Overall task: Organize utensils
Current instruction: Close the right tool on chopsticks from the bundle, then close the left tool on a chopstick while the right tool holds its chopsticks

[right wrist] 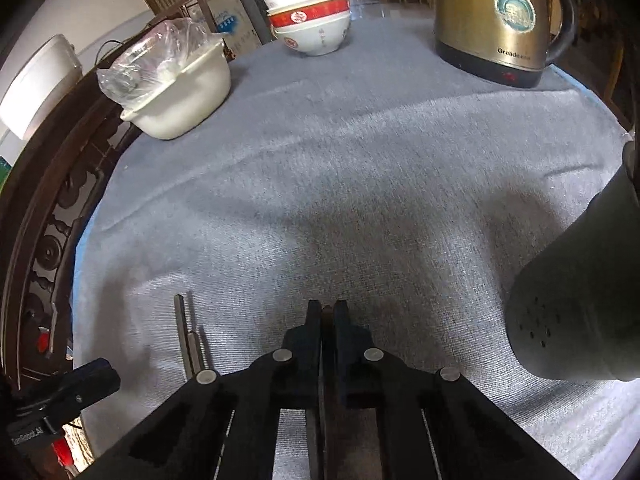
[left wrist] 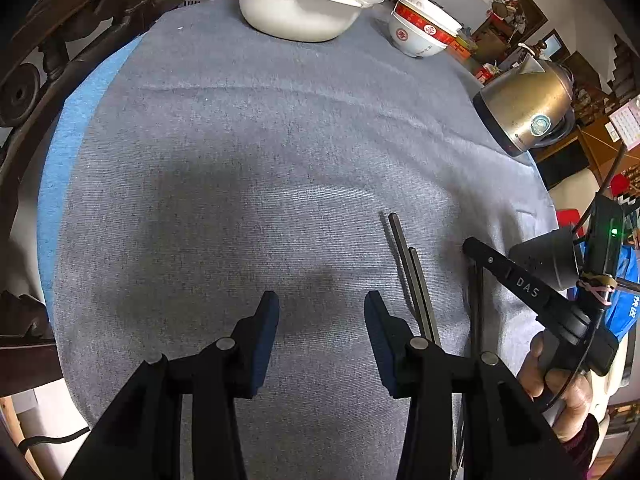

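The tabletop [left wrist: 248,152], under a grey cloth, fills both views. At its far edge stand a gold kettle [right wrist: 496,20], a white pot [left wrist: 296,12] with a plastic bag in it, and stacked red-and-white bowls [right wrist: 310,20] between the two.

Taking the pair of dark chopsticks [left wrist: 412,276] as the landmark: they lie side by side on the cloth near the tabletop's near edge, well apart from the kettle, pot and bowls.

The left gripper [left wrist: 322,312] hangs just left of the pair, its jaws partly open with only bare cloth between them; its right finger sits right beside the pair's near ends and covers them in the left wrist view.

The right gripper [right wrist: 328,312] is to the right of the pair, near but apart. Its jaws are closed together on a thin dark stick [left wrist: 476,308], seemingly a third chopstick, which runs down between the fingers and lies roughly parallel to the pair. In the left wrist view a hand [left wrist: 560,388] holds this gripper's handle.

In the right wrist view the pair [right wrist: 190,336] shows to the left of the closed gripper, with the left gripper's tip [right wrist: 86,380] nearer the lower left corner.
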A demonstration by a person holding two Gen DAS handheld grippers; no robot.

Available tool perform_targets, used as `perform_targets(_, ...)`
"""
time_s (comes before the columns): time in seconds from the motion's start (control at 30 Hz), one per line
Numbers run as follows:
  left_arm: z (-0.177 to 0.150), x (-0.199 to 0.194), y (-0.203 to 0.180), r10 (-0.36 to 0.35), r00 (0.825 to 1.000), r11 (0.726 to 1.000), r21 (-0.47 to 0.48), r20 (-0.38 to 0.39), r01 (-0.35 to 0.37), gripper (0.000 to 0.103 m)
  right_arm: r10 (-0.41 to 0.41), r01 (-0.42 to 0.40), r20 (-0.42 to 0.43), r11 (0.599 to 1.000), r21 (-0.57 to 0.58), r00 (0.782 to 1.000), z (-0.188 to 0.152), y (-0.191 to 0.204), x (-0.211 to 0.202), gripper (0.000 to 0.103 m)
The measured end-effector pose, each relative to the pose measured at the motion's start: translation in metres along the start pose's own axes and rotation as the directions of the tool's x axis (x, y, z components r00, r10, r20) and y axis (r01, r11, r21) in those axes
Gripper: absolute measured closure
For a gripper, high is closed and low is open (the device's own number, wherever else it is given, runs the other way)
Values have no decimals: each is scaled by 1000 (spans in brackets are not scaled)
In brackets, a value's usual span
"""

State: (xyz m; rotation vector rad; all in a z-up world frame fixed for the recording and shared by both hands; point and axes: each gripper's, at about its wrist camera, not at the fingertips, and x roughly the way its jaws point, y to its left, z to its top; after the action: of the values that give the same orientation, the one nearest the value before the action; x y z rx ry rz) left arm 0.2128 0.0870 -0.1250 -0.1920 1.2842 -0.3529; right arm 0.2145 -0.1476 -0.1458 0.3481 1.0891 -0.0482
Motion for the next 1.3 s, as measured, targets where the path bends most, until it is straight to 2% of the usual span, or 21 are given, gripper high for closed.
perform_targets(0.17, 8, 3, -4, 8, 1000, 1000, -10, -8, -8, 58, 28, -27, 69, 999, -22, 997, -2, 2, -25, 97)
perform_targets(0.27, 18, 6, -9, 2, 1000, 1000, -26, -17, -2, 58, 72, -71, 99, 997, -22, 992, -4, 1, -40, 97)
perform_targets(0.4, 31, 13, -24, -16, 999, 999, -38, -43, 15, 58, 144, -143, 149, 990, -18, 978, -8, -2, -62, 97)
perform_targets(0.63, 51, 35, -49, 19, 995, 999, -43, -99, -24, 58, 253, -262, 205, 965, 17, 946, -14, -21, -97, 97)
perform_targets(0.87, 57, 50, -51, 42, 989, 996, -74, -139, -52, 58, 283, -296, 254, 955, 10, 925, -21, -31, -117, 97)
perform_targets(1.13, 56, 63, -57, 69, 987, 994, -74, -148, -81, 93, 299, -314, 258, 949, 17, 919, -29, -40, -118, 97)
perform_targets(1.3, 54, 57, -59, 74, 991, 994, -75, -110, -82, 95, 298, -314, 268, 949, 18, 916, -32, -44, -125, 97)
